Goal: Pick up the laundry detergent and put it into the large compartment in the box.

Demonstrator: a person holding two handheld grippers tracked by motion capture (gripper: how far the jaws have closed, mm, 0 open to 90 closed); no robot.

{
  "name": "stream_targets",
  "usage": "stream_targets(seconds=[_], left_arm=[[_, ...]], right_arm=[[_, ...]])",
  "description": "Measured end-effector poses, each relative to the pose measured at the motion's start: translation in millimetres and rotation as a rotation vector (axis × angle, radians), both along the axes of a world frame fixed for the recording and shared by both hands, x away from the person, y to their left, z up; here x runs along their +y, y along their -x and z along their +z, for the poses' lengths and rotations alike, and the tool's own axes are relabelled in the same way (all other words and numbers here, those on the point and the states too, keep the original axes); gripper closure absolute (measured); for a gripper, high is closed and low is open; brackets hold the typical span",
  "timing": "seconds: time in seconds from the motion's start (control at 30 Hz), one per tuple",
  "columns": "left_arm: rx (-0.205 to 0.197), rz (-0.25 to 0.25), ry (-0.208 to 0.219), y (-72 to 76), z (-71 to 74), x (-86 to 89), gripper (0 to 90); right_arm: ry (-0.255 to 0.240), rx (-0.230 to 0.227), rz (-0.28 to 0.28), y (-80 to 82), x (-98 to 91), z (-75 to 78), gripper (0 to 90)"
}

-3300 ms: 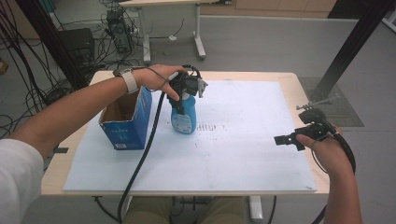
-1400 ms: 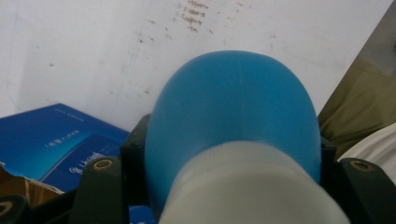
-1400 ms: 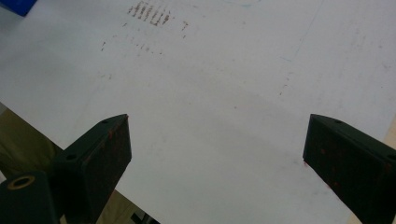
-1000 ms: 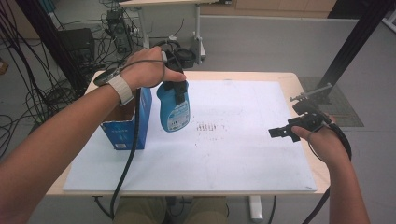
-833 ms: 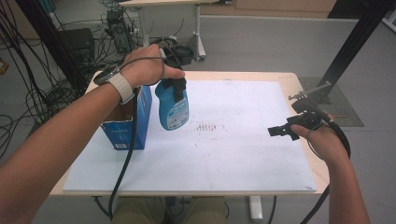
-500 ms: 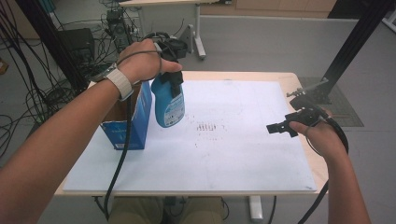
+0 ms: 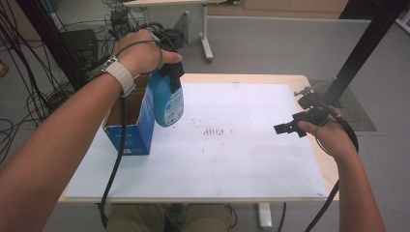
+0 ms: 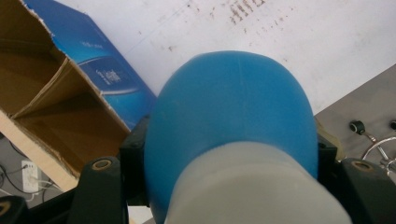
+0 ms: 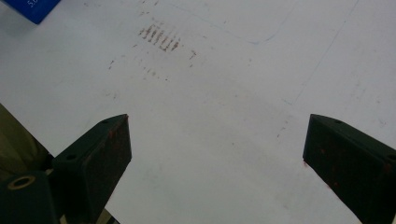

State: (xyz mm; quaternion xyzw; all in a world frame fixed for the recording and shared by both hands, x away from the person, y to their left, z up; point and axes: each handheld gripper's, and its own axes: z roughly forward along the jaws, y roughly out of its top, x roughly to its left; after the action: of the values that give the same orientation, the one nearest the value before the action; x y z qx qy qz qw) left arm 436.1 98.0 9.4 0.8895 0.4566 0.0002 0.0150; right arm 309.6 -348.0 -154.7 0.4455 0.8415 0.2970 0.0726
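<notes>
A blue spray bottle (image 7: 167, 99) hangs in the air beside an open blue cardboard box (image 7: 129, 123) at the table's left. My left gripper (image 7: 171, 72) is shut on the bottle's neck and holds it upright. In the left gripper view the bottle (image 8: 231, 121) bulges between the jaws, with the box's brown inside (image 8: 51, 100) to the left. My right gripper (image 7: 290, 126) hovers open over the right side of the white sheet (image 7: 232, 150), nothing between its jaws. Its fingertips (image 9: 105, 144) stand wide apart above the sheet (image 9: 224, 102).
Faint dark scribble marks (image 7: 212, 130) lie mid-sheet. A metal clamp (image 7: 309, 96) sits at the table's right edge beside a black post (image 7: 367, 38). Cables and another table's legs (image 7: 203, 29) lie on the floor behind.
My left gripper has lifted the bottle off the sheet and carried it left and back, up beside the box. The right gripper has stayed open at the right.
</notes>
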Motion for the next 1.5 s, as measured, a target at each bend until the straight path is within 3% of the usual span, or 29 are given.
stream_targets(seconds=[0.47, 0.6, 0.9, 1.07, 1.5], left_arm=[[-0.008, 0.113, 0.036, 4.4, 15.6, 28.4, 37.9], [-0.019, 0.169, 0.034, 8.7, 21.2, 37.5, 37.8], [-0.02, 0.242, 0.04, 10.8, 30.5, 58.7, 37.8], [-0.026, 0.282, 0.056, 11.5, 35.2, 68.5, 37.8], [-0.041, 0.408, 0.049, 9.1, 44.9, 96.0, 37.8]], right_arm=[[-0.011, -0.011, 0.06, -16.2, 8.7, -0.6, 7.6], [-0.01, -0.012, 0.081, -22.3, 14.2, -1.0, 7.6], [-0.014, -0.014, 0.121, -35.7, 21.6, -0.8, 7.6], [-0.012, -0.009, 0.134, -42.6, 24.0, -2.2, 7.7], [-0.006, -0.003, 0.141, -49.8, 22.1, -5.9, 7.7]])
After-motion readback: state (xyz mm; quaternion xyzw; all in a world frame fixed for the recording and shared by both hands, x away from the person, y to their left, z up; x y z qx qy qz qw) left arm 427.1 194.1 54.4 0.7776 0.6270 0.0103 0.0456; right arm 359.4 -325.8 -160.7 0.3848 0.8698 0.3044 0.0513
